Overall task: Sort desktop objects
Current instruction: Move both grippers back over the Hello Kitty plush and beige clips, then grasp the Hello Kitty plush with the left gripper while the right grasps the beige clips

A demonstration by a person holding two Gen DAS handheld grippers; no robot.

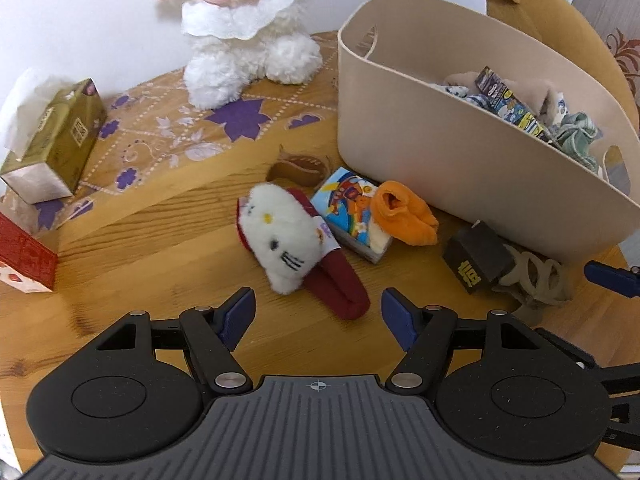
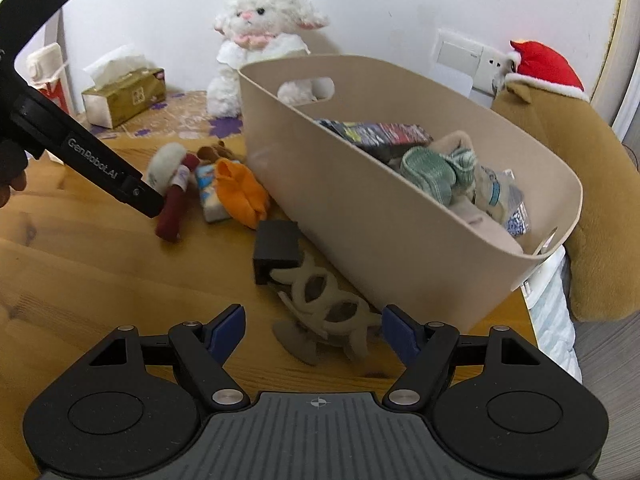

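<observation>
The only writing that reads clearly is "GenRobot.AI", in pale letters along the black arm of the left tongs (image 2: 138, 194) where it crosses the right wrist view; the black box (image 1: 476, 258) carries yellow characters on its near face, and the gold tissue box (image 1: 56, 140) has a printed emblem, neither of them legible. The left tongs (image 1: 318, 312) are spread wide with nothing between the blue pads, hanging just near of the white cat plush (image 1: 280, 236), which lies on a dark red sock (image 1: 336, 280) on the wooden surface (image 1: 160, 248). To the right of the plush sit a small cartoon-printed packet (image 1: 348, 208) and an orange sock (image 1: 404, 212) resting against it. The right tongs (image 2: 314, 326) are likewise wide open and gripping nothing, poised over a beige looped item (image 2: 324, 308) that lies touching the black box, just beside the near wall of the beige tub (image 2: 360, 208). The tub stands at the right of the surface and holds socks, a green knitted piece and printed packets. At the far side a white lamb plush (image 2: 260, 40) sits against the wall, with a red box (image 1: 24, 260) at the left edge.
</observation>
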